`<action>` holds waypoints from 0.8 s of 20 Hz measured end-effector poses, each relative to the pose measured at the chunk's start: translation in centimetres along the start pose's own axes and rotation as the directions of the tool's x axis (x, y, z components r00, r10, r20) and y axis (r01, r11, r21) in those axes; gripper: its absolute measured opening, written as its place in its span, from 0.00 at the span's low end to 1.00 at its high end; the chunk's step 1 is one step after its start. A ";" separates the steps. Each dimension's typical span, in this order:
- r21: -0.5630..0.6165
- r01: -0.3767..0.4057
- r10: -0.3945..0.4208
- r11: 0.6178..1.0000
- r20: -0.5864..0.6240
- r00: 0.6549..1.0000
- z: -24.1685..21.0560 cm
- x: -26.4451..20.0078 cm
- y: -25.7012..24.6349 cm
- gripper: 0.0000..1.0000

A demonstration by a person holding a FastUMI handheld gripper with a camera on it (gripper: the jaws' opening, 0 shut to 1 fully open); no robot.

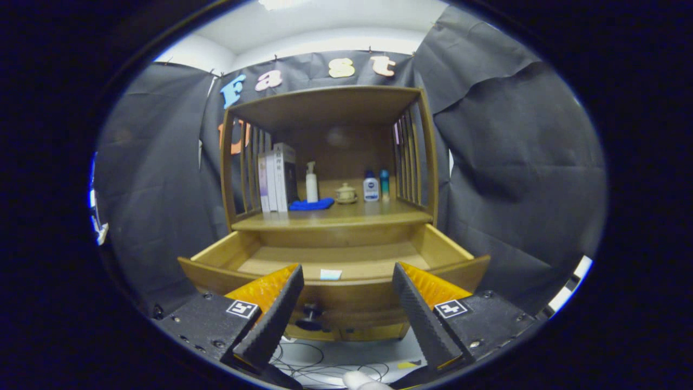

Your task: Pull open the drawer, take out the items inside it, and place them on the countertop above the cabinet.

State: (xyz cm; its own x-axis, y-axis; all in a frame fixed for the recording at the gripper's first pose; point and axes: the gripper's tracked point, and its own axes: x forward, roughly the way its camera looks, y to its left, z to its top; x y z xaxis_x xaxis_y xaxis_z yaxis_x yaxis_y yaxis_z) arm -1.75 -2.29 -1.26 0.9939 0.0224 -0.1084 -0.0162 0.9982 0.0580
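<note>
A wooden cabinet's drawer (pixel 444 250) stands pulled out toward me, its dark round knob (pixel 309 312) showing on the front panel between my fingers. Inside the drawer, near its front wall, lies a small pale blue flat item (pixel 331 274). The countertop (pixel 346 215) lies just above and behind the drawer. My gripper (pixel 346 281) hovers in front of the drawer front, open, with nothing between its orange-and-black fingers (pixel 417 309).
On the countertop stand several books (pixel 277 176) at the left, a white spray bottle (pixel 312 183), a blue cloth (pixel 311 205), a small lidded jar (pixel 345 193) and two small bottles (pixel 371 187). Slatted side walls and a top shelf (pixel 325 100) enclose it. Cables (pixel 303 360) lie on the floor below.
</note>
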 end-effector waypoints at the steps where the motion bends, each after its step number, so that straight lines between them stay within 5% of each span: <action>1: -0.001 -0.005 0.005 1.000 0.013 1.000 1.4 0.7 0.1 1.00; 8: -0.029 -0.035 0.035 0.999 0.004 0.999 8.9 8.1 2.2 1.00; 16: -0.034 -0.088 0.076 0.996 -0.270 0.960 7.7 17.4 5.4 1.00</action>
State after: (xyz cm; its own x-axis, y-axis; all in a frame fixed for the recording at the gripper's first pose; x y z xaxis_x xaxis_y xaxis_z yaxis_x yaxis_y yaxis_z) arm 16.27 3.03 4.81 0.9232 0.1125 -0.3676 -0.1077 0.9936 0.0336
